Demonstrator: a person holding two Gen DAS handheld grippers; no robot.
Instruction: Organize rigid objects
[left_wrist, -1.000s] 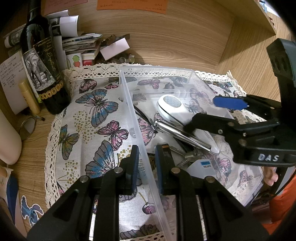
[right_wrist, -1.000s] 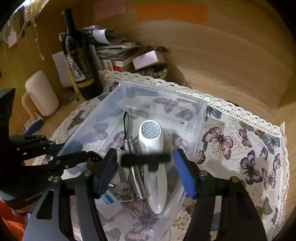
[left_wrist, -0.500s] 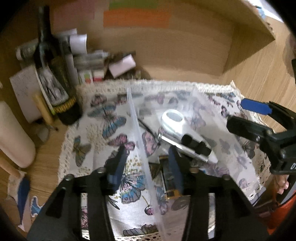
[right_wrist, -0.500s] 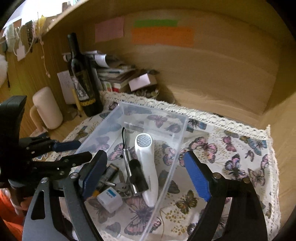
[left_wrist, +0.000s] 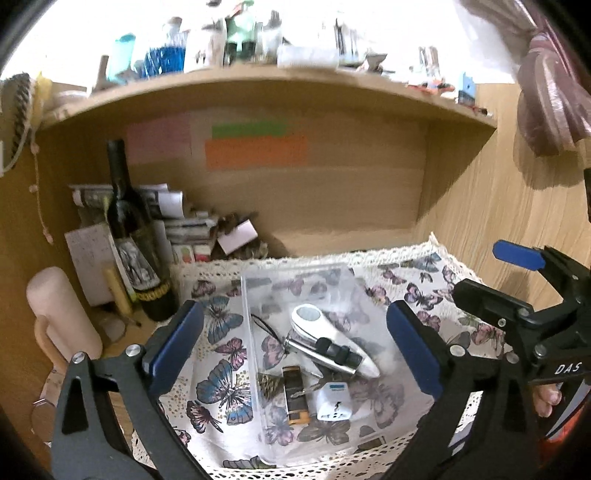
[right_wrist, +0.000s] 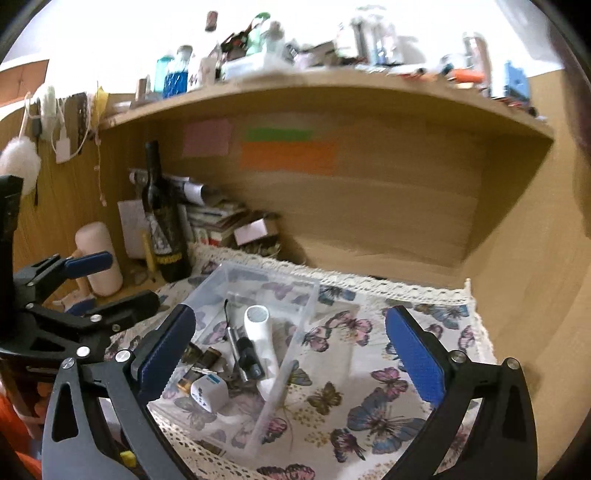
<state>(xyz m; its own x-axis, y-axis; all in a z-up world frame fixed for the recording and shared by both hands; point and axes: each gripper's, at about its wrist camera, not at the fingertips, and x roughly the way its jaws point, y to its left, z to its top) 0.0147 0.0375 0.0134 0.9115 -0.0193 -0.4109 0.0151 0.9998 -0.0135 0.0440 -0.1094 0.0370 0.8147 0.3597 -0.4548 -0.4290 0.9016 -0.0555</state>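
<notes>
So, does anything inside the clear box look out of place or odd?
Nothing looks spilled or broken. The things in the clear box lie in a loose pile: a small black piece rests across the white device, beside a white plug adapter.

White letters "DAS" stand on the right tool (left_wrist: 476, 284); nothing else readable.

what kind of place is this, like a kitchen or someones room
Probably a desk nook in someone's room, not a kitchen: a wooden shelf crowded with bottles, sticky notes on the back panel, and stacked papers beside a wine bottle on a butterfly cloth.
</notes>
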